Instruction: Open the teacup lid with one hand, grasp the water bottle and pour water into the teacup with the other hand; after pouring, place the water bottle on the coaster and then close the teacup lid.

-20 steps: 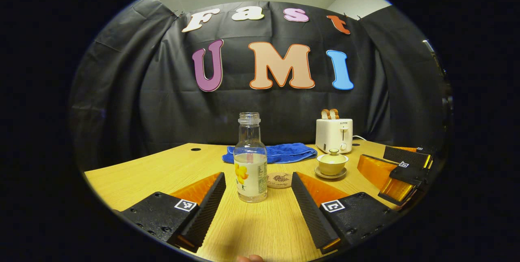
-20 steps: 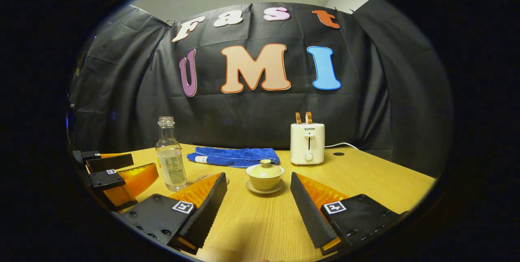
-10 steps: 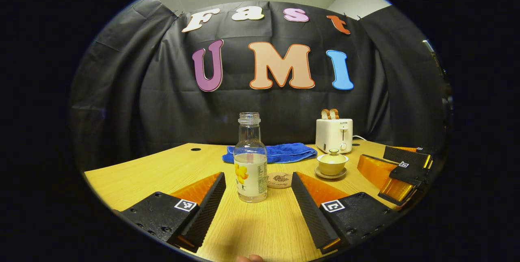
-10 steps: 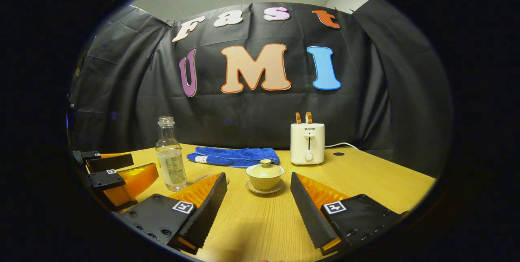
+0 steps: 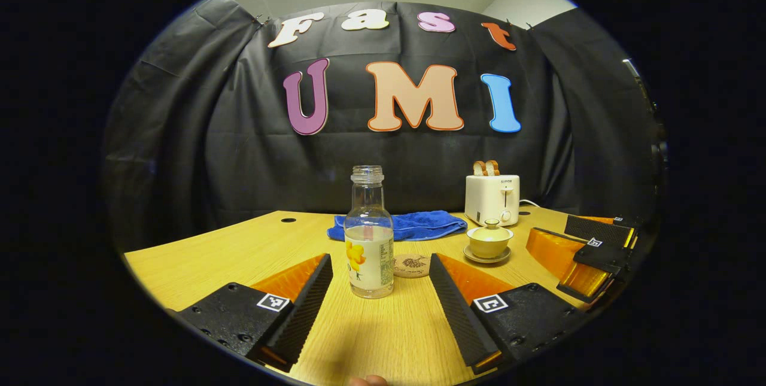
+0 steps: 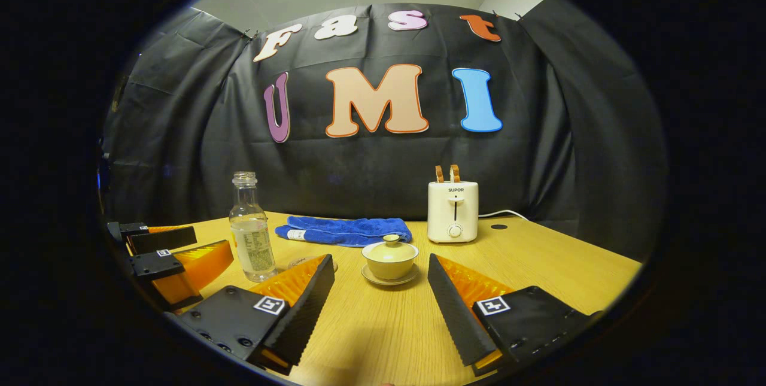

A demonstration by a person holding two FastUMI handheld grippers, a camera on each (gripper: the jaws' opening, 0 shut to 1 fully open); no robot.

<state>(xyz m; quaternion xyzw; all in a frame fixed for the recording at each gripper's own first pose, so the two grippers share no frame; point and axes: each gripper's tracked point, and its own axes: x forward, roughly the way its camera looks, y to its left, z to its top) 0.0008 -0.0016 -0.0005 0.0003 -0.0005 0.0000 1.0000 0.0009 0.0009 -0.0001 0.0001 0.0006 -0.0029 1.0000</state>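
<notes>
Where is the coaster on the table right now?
In the left gripper view, the coaster lies flat on the table, just right of the water bottle and left of the lidded teacup, in front of the blue towel.

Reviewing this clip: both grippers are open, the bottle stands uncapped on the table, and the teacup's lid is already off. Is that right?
Not quite. The lid is on the teacup, as the right gripper view shows. The rest holds: the left gripper and right gripper are open, and the uncapped bottle stands on the table.
</notes>
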